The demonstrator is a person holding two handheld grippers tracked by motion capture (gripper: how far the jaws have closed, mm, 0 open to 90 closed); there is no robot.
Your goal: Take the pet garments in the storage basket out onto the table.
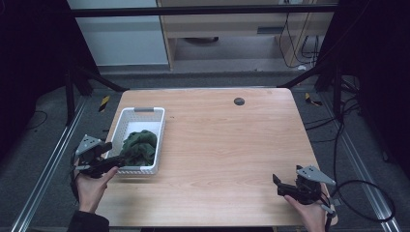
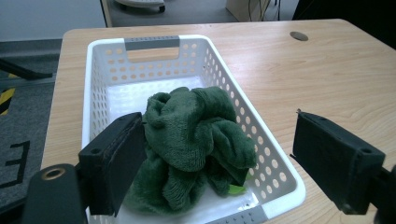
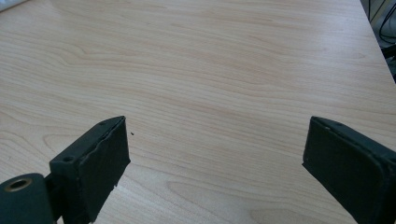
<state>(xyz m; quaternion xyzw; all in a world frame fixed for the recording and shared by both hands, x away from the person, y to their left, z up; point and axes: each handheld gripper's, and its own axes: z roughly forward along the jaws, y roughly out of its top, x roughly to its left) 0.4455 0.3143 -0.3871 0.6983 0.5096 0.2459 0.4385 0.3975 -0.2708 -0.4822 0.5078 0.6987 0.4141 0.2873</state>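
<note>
A white perforated basket (image 1: 143,110) stands at the table's left side, and a crumpled dark green towel (image 1: 140,146) lies in its near half. My left gripper (image 1: 114,163) hovers at the basket's near left corner, open. In the left gripper view the towel (image 2: 196,126) sits heaped in the basket (image 2: 152,43), and the left gripper (image 2: 219,161) has its jaws spread wide on either side of the near end without touching it. My right gripper (image 1: 277,184) rests open near the table's front right corner. In its own view the right gripper (image 3: 215,161) holds nothing above bare wood (image 3: 210,56).
The light wooden table (image 1: 227,145) has a dark round grommet (image 1: 239,101) near its far edge. Cables (image 1: 358,193) trail on the floor to the right. Black frame bars (image 1: 96,77) and floor rails flank the table.
</note>
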